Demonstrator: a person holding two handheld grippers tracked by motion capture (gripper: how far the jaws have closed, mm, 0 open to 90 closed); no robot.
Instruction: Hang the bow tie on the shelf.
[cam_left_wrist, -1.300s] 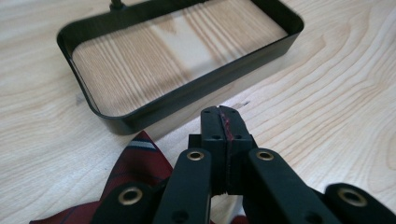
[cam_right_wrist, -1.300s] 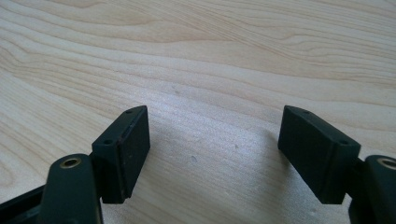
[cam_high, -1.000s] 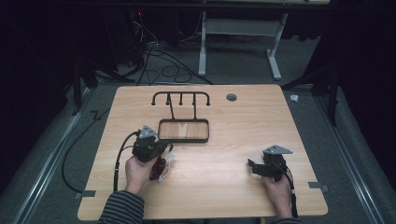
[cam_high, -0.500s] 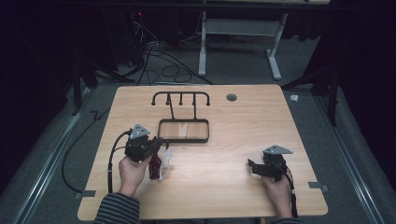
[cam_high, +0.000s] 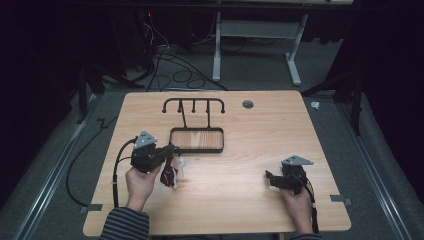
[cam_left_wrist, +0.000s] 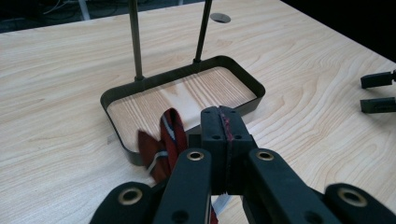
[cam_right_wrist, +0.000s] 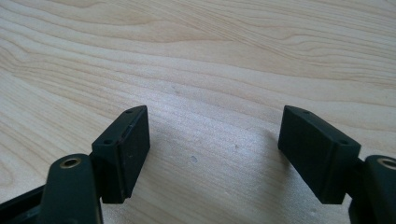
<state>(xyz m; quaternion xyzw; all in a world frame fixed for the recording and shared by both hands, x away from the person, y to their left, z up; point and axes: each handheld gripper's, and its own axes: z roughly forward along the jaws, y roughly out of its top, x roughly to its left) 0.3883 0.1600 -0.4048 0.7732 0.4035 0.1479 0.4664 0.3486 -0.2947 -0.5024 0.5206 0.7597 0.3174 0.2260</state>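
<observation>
My left gripper is shut on a red strap with pale stripes, which dangles from the jaws just above the table. In the left gripper view the jaws are pressed together with red threads pinched in the seam, and the strap hangs at their left. Just beyond stands a black hook rack on a shallow tray base. My right gripper rests at the front right, open, with bare wood between its jaws.
The wooden table has a round cable hole at the back. The rack's two thin posts rise from the tray's far rim. Cables lie on the floor behind the table.
My left gripper has risen a little and shifted left, lifting the strap with it. The right gripper has stayed where it was.
</observation>
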